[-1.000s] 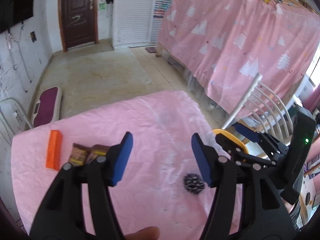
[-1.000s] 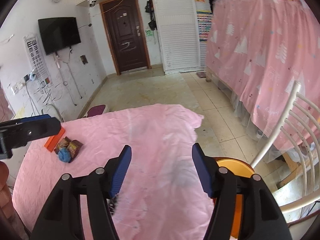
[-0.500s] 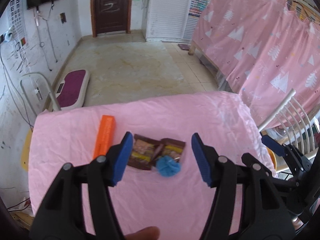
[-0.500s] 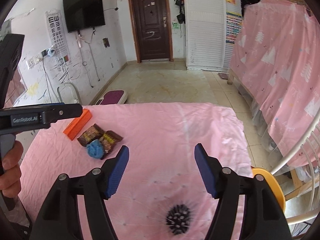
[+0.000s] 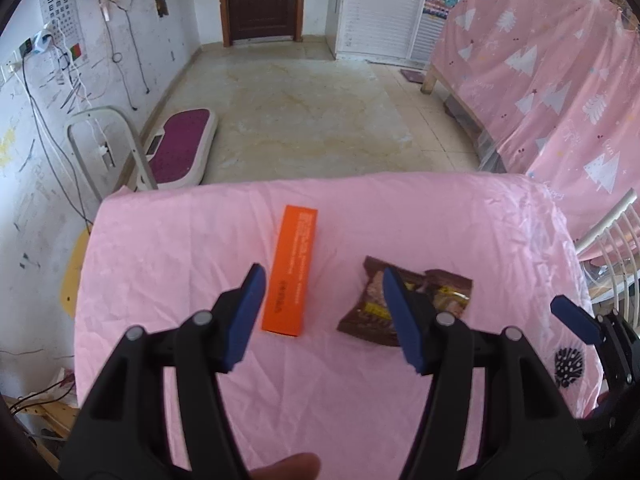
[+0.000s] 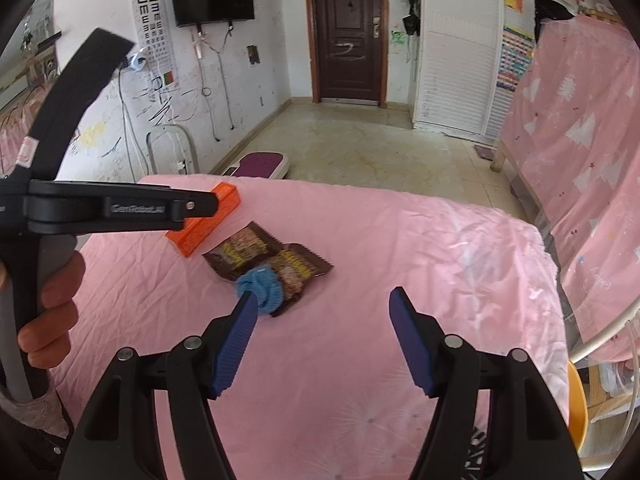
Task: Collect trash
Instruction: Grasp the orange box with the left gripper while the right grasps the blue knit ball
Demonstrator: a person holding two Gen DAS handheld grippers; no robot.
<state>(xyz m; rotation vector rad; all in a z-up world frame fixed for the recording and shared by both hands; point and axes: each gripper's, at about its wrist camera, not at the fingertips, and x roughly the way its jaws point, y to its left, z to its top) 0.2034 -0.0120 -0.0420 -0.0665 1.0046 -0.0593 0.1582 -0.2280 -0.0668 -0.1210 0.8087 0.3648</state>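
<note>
An orange box [image 5: 292,272] lies on the pink-covered table [image 5: 440,216]. Two brown snack wrappers [image 5: 448,296] lie to its right. My left gripper [image 5: 322,312] is open and empty, hovering above the near end of the box, its right finger [image 5: 404,320] in front of the wrappers. In the right wrist view the box [image 6: 204,224], the wrappers [image 6: 256,252] and a blue crumpled ball [image 6: 260,286] on them show. My right gripper [image 6: 320,336] is open and empty, near the ball. A black spiky ball [image 5: 568,362] lies at the table's right.
The left gripper's body [image 6: 112,210] crosses the right wrist view at left. A white chair [image 5: 616,240] and an orange bin [image 6: 576,404] stand off the table's right side. A pink curtain [image 5: 540,60] hangs at the right. A purple step platform [image 5: 180,144] lies on the floor.
My left gripper has swung left, from the black spiky ball to over the orange box. My right gripper has also turned left and now faces the wrappers and blue ball.
</note>
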